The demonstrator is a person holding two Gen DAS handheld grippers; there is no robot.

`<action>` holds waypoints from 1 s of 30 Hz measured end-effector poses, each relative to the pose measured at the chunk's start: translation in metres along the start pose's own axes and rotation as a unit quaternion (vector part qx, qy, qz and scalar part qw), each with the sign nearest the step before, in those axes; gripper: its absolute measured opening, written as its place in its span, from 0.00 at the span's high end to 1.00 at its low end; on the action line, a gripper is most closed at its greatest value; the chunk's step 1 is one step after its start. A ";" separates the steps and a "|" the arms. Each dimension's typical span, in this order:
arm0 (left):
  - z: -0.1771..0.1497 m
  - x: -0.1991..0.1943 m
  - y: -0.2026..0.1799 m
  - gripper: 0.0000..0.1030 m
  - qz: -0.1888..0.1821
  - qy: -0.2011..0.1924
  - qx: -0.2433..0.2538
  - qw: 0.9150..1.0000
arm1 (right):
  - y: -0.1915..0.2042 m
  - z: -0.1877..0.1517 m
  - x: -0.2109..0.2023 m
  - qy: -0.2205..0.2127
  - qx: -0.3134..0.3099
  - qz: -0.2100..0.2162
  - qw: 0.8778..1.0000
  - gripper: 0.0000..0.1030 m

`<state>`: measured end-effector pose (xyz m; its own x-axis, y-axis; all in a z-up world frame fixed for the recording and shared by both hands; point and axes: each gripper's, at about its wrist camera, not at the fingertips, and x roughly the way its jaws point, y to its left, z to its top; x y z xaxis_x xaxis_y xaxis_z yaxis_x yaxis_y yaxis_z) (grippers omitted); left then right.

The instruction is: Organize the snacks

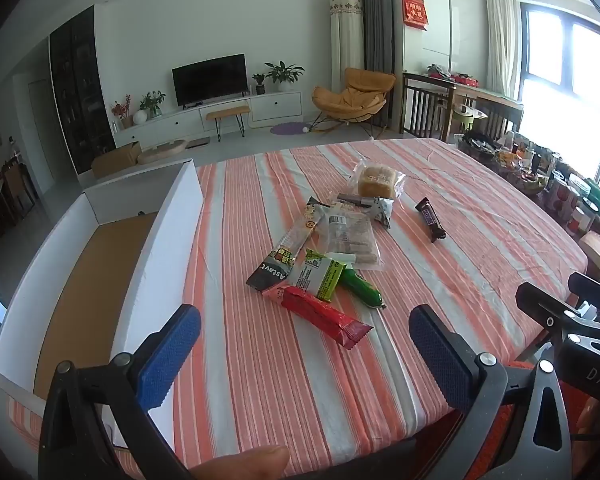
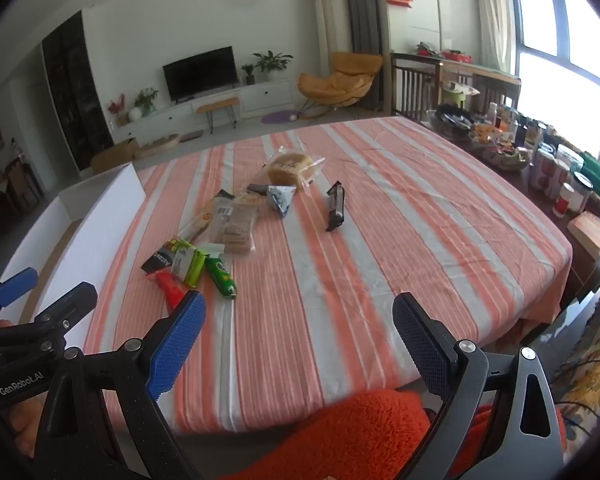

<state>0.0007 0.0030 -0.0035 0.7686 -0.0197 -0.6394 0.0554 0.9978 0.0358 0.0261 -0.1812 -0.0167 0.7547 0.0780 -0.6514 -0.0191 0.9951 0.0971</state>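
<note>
Several snacks lie in a loose pile on the striped tablecloth [image 1: 480, 216]: a red packet [image 1: 320, 314], a green sausage [image 1: 360, 288], a light green packet [image 1: 320, 276], a clear pack of wafers [image 1: 350, 240], a wrapped bread [image 1: 376, 180] and a dark bar [image 1: 430, 218] apart to the right. A white box [image 1: 160, 248] with a brown floor stands at the table's left. My left gripper [image 1: 304, 356] is open and empty, just short of the red packet. My right gripper [image 2: 300, 340] is open and empty, near the front edge, right of the pile [image 2: 204, 256].
The left gripper's body [image 2: 40, 320] shows at the right wrist view's left edge. Jars, bottles and baskets [image 2: 540, 160] crowd a side table beyond the table's right edge. An orange-sleeved arm [image 2: 360, 432] lies below the front edge.
</note>
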 end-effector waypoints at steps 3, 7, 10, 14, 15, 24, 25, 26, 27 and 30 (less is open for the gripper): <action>0.000 0.000 -0.001 0.00 -0.001 0.000 0.001 1.000 | 0.000 0.000 0.000 -0.001 0.001 0.001 1.000 0.06; -0.001 0.000 -0.002 0.00 -0.001 0.001 0.001 1.000 | 0.000 0.000 0.000 0.000 0.001 0.001 1.000 0.06; -0.001 0.000 -0.002 0.00 0.000 0.000 0.001 1.000 | 0.000 0.000 0.000 0.001 0.001 0.001 1.000 0.07; -0.001 0.000 -0.002 0.00 0.000 0.001 0.001 1.000 | 0.001 -0.001 0.001 0.000 0.002 0.002 1.000 0.07; -0.001 0.000 -0.002 0.00 0.000 0.001 0.001 1.000 | 0.001 -0.001 0.001 0.001 0.002 0.002 1.000 0.06; -0.001 0.000 -0.003 0.00 -0.001 0.000 0.000 1.000 | 0.002 -0.001 0.001 0.001 0.001 0.002 1.000 0.06; -0.002 0.000 -0.003 0.00 -0.001 0.001 0.000 1.000 | 0.002 -0.001 0.001 0.002 0.001 0.002 1.000 0.07; -0.002 0.000 -0.003 0.00 -0.001 0.001 0.000 1.000 | 0.002 -0.001 0.001 0.001 0.001 0.002 1.000 0.06; -0.002 0.000 -0.003 0.00 -0.001 0.001 0.000 1.000 | 0.002 -0.001 0.001 0.001 0.001 0.002 1.000 0.07; -0.002 0.000 -0.003 0.00 -0.001 0.001 0.000 1.000 | 0.002 0.000 0.001 0.001 0.001 0.002 1.000 0.07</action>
<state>-0.0004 0.0006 -0.0051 0.7676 -0.0215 -0.6406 0.0567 0.9978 0.0344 0.0266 -0.1789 -0.0174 0.7528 0.0816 -0.6531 -0.0207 0.9947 0.1004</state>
